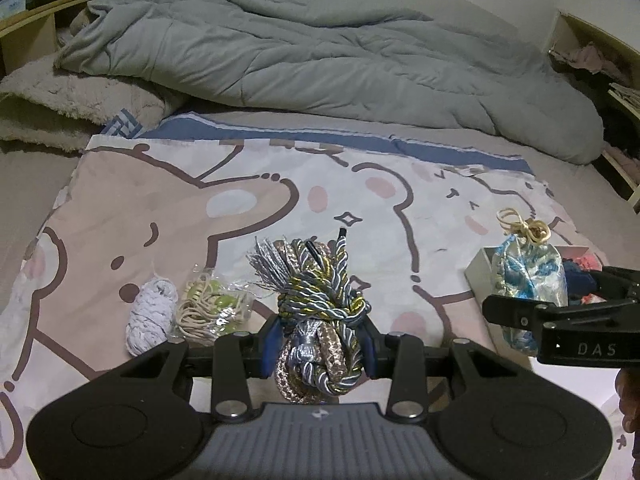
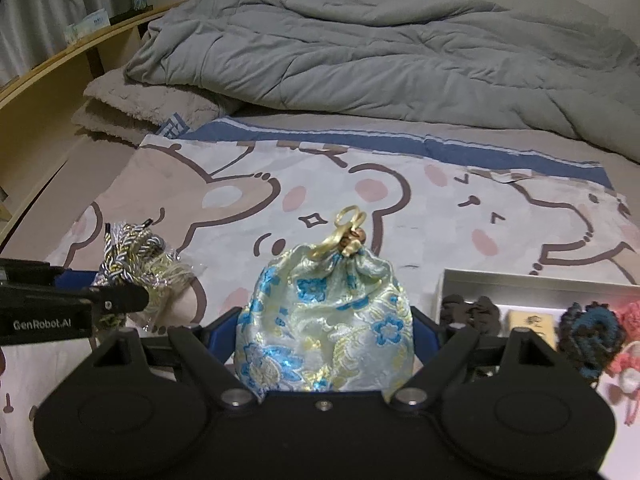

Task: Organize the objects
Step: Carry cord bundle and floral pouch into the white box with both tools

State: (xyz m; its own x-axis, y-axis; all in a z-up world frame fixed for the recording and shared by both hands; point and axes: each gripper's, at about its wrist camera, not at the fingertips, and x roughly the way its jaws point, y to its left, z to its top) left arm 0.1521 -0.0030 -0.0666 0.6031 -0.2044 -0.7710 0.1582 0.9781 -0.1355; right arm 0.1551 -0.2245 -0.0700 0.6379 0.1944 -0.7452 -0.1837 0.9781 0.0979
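A rumpled grey quilted duvet (image 1: 320, 60) is heaped at the far side of the bed, and nearer lies a flat cotton sheet (image 1: 240, 200) printed with cartoon bears, which carries all the small things. At its right sits a shallow pale box (image 2: 520, 280) with crocheted pieces already inside.

The right claw (image 2: 324, 336) is closed around a plump brocade drawstring pouch (image 2: 324, 320), glossy, pale with blue flowers, gathered at the top by a gold cord; it stands just left of the box. The left claw (image 1: 320, 344) is clamped on a bundle of twisted cords (image 1: 320, 304), blue, gold and silver strands knotted together with a frayed tassel end, held above the sheet. To its left lie a crinkly clear packet of beige string (image 1: 212, 304) and a small white yarn skein (image 1: 150, 316).

Judged from this, both items are headed for the box. The pouch is soft and likely to slump, so it is best kept upright and set into a free corner. The cords dangle loose ends; lowering them in slowly should keep them from snagging the rim.
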